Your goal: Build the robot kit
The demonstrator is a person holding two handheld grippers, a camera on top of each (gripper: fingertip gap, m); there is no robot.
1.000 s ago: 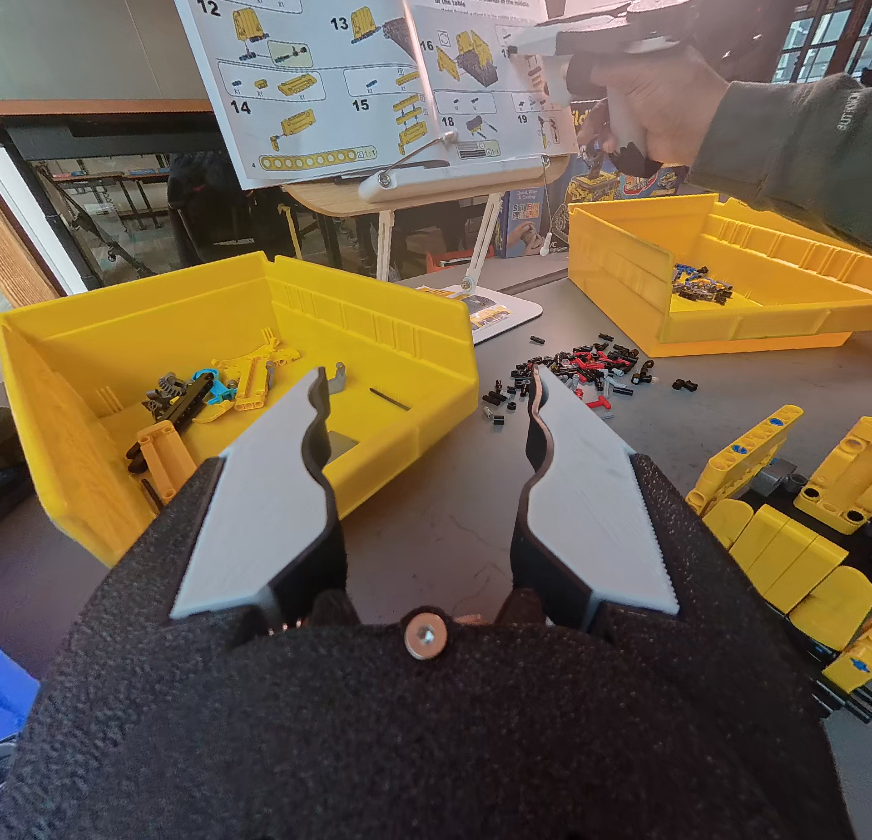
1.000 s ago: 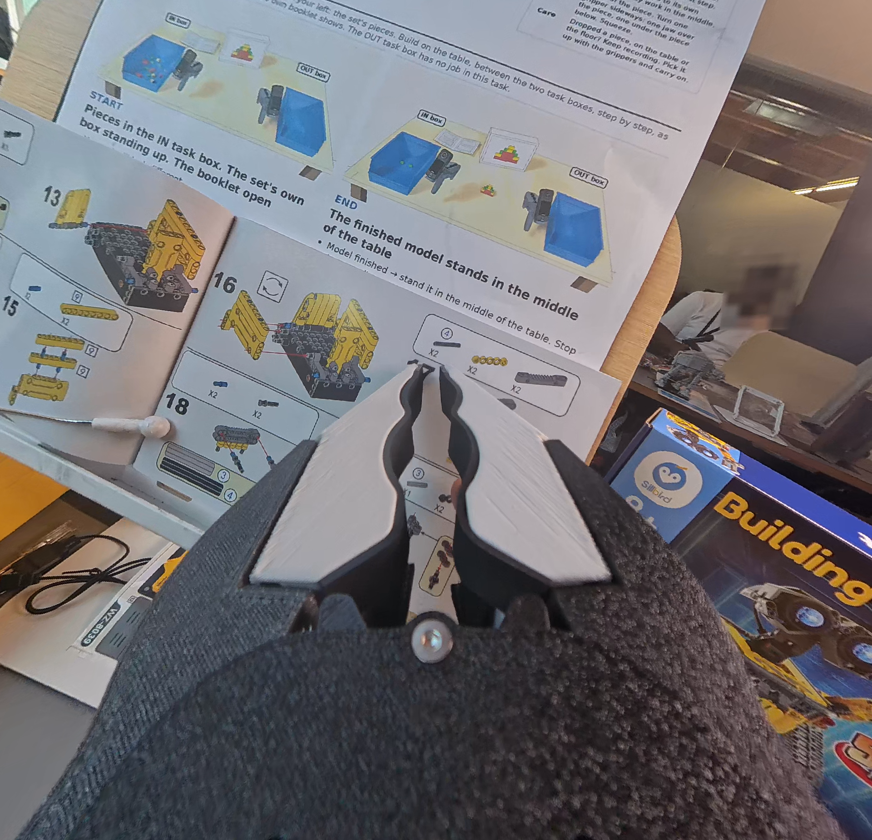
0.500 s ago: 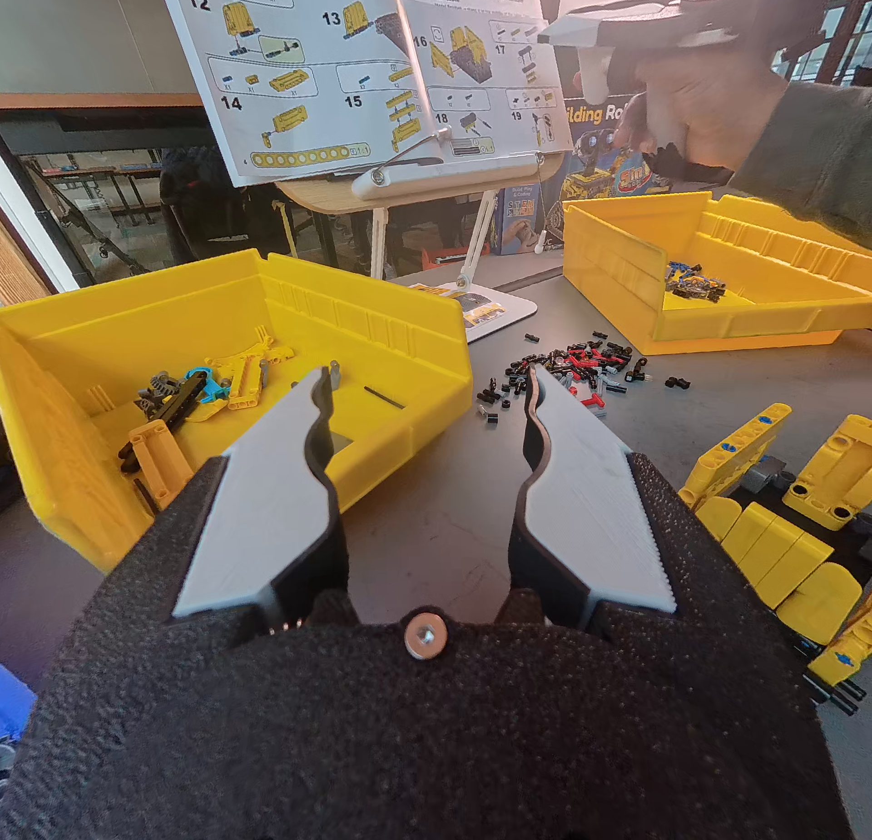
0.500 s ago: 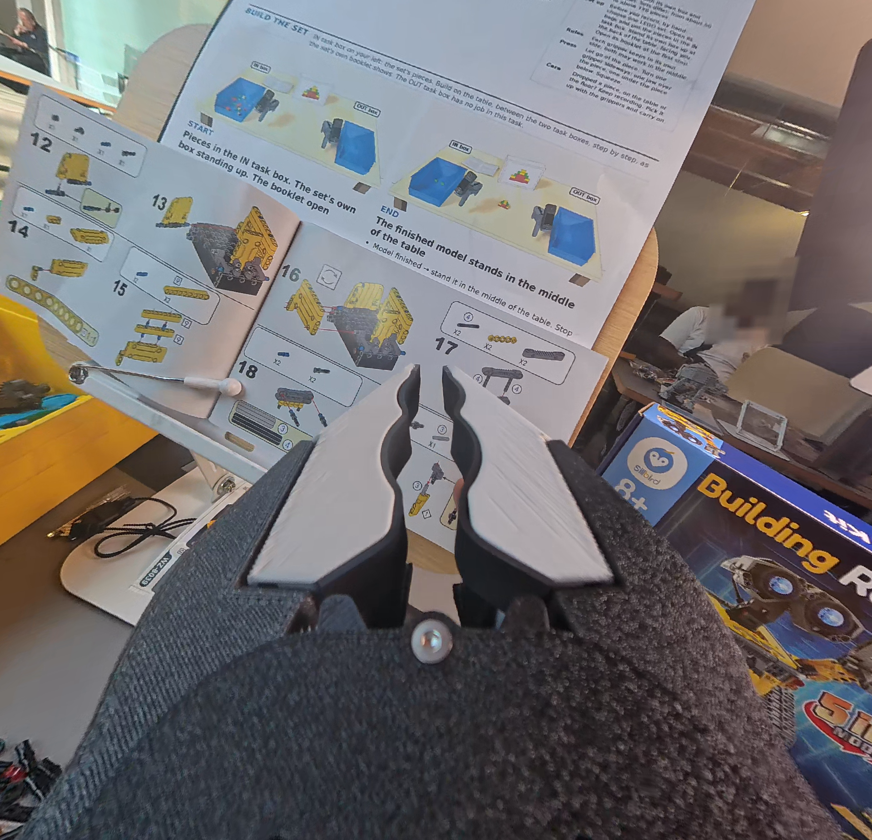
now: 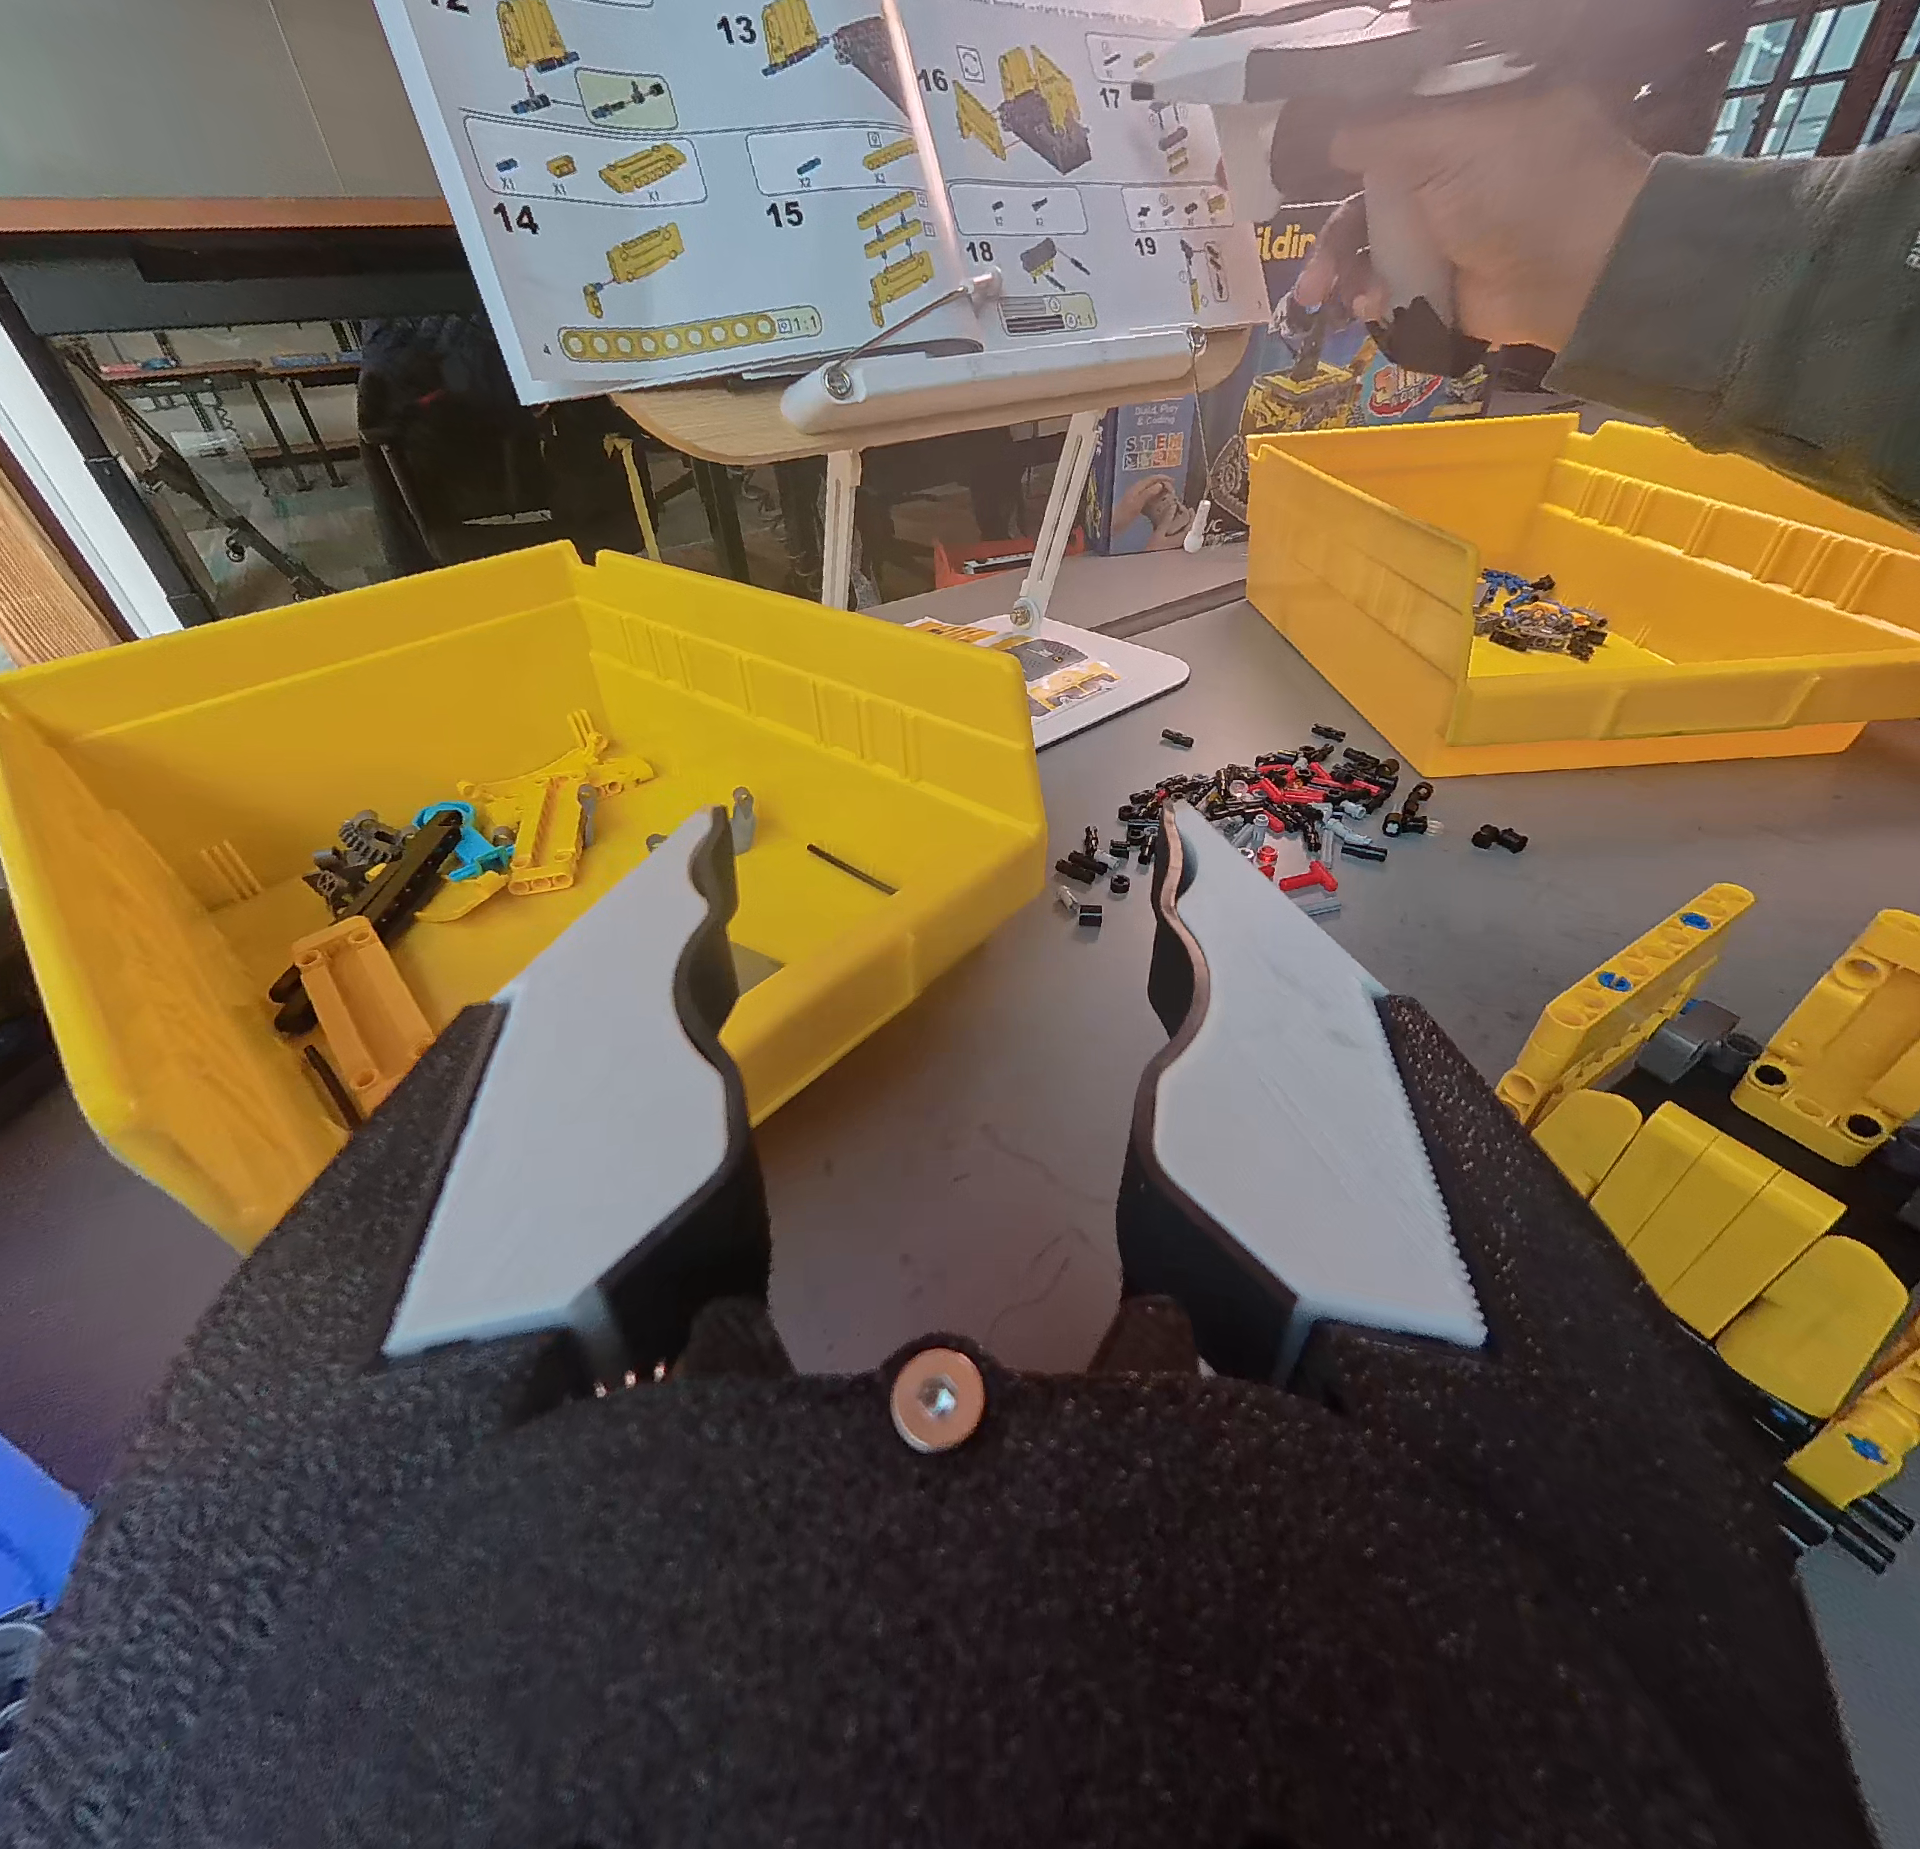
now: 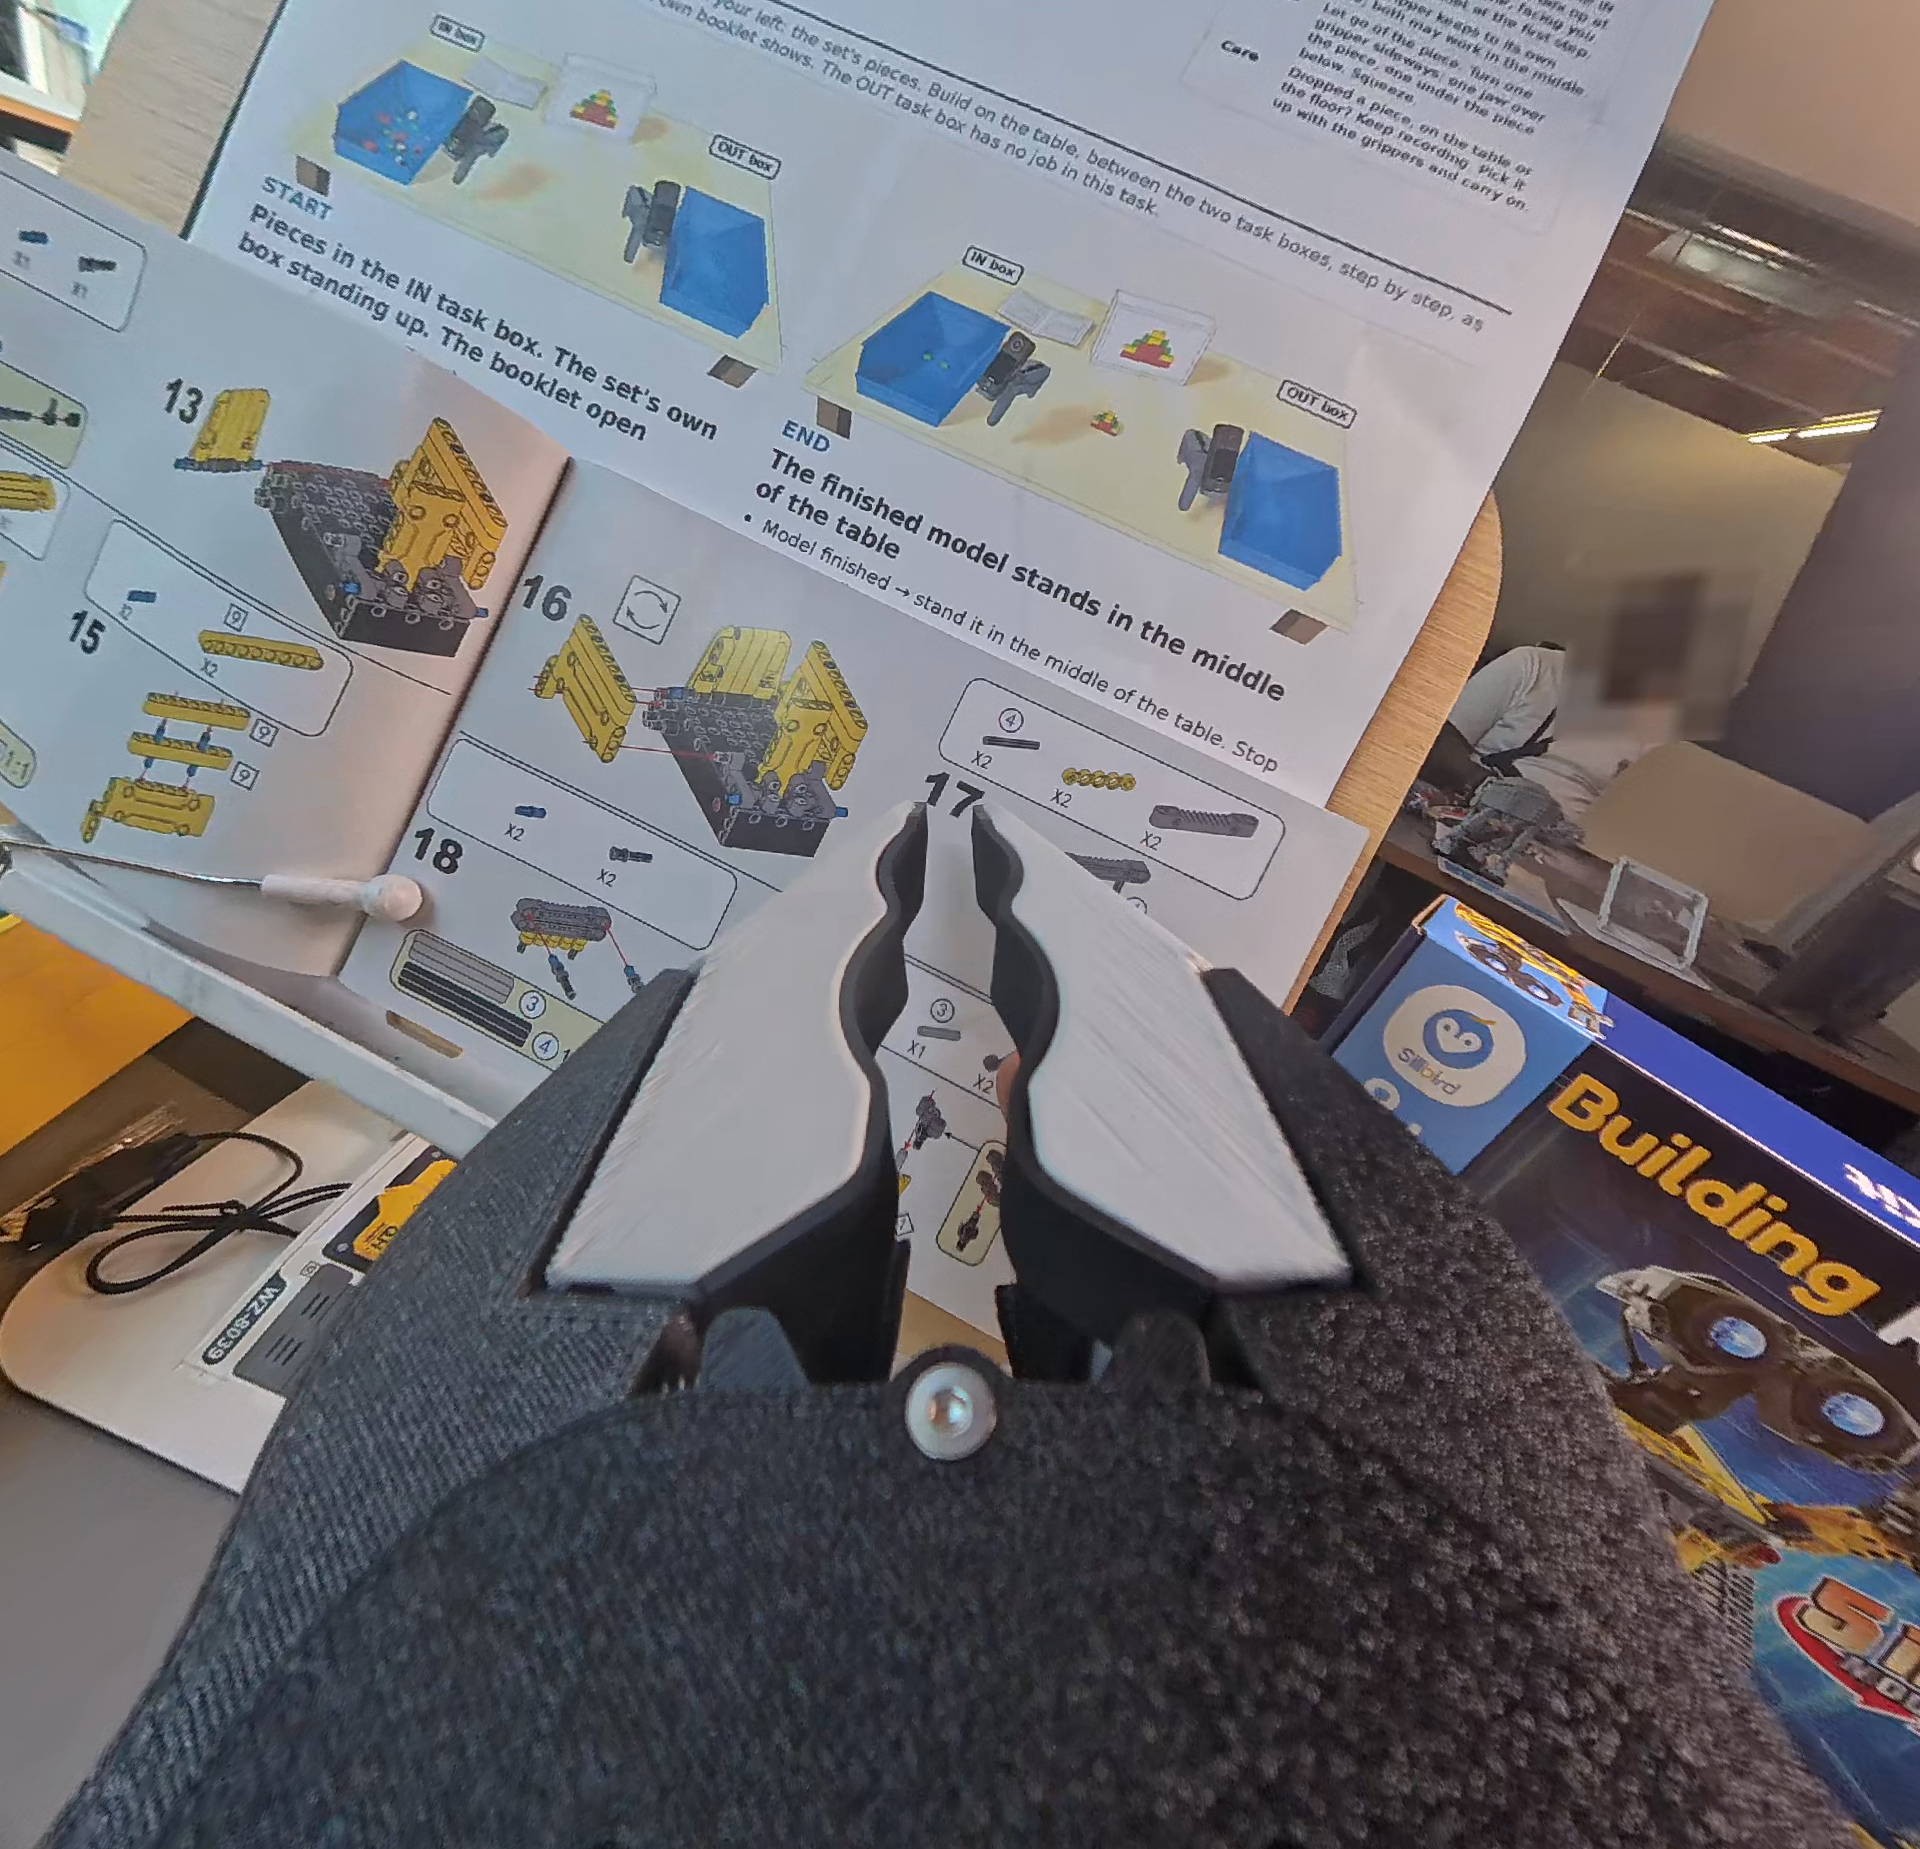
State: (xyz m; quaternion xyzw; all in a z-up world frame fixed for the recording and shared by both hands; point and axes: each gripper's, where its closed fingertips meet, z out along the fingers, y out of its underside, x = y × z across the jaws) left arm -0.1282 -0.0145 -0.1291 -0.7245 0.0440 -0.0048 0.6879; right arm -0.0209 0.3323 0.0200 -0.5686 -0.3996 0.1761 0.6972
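Two claws empty: left claw (image 5: 940,843) spread wide above tabletop (image 5: 966,1155) beside yellow bin (image 5: 831,698); right claw (image 6: 948,820) nearly pressed together, narrow gap, before booklet (image 6: 582,698).

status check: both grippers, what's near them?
Left gripper open, empty, over table between yellow bin and loose small pieces. Right gripper nearly shut, empty, raised at open booklet on stand.

Grey table (image 5: 966,1155) — two yellow bins (image 5: 831,719), loose small pieces (image 5: 1257,812), stand base (image 5: 1132,672)
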